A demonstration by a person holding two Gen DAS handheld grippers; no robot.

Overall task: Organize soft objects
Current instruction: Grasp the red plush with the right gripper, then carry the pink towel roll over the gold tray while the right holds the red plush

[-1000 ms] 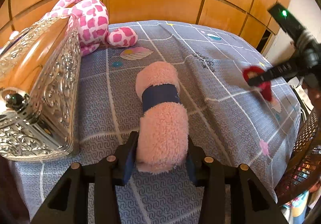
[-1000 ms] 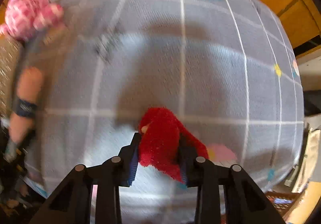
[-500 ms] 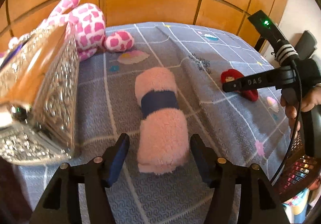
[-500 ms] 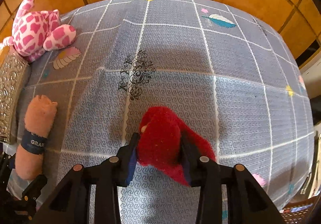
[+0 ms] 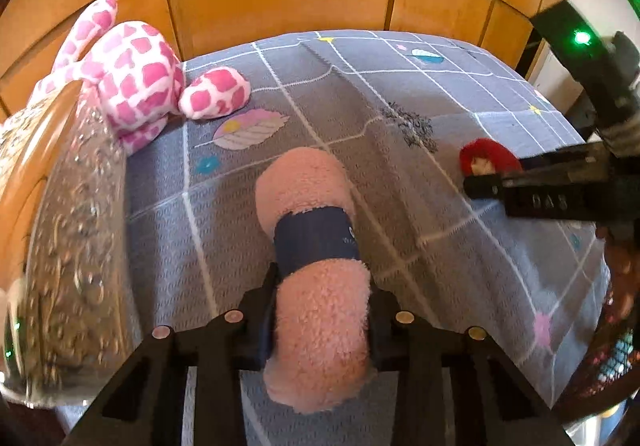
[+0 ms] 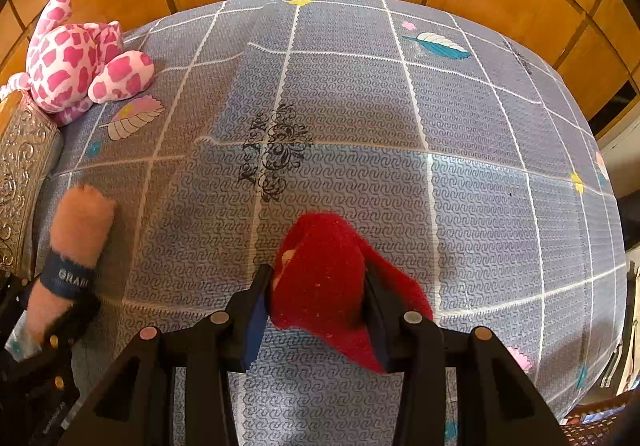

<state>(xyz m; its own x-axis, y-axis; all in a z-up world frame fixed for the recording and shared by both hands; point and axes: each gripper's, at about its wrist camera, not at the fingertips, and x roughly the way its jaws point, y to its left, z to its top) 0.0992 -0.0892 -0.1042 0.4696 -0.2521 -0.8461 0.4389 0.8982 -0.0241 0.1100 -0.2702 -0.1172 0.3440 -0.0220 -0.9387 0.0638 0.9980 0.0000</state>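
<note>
Two hand-held grippers clamp toys: left (image 5: 320, 322) has just closed on pink roll (image 5: 312, 246), lengthwise away.

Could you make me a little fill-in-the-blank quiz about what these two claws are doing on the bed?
1. The left claw squeezes a pink fluffy roll wrapped with a dark ___ band.
2. The right claw pinches a plush toy coloured ___.
3. The spotted pink-and-white plush lies beside an embossed ___ box.

Missing words: blue; red; silver
</note>
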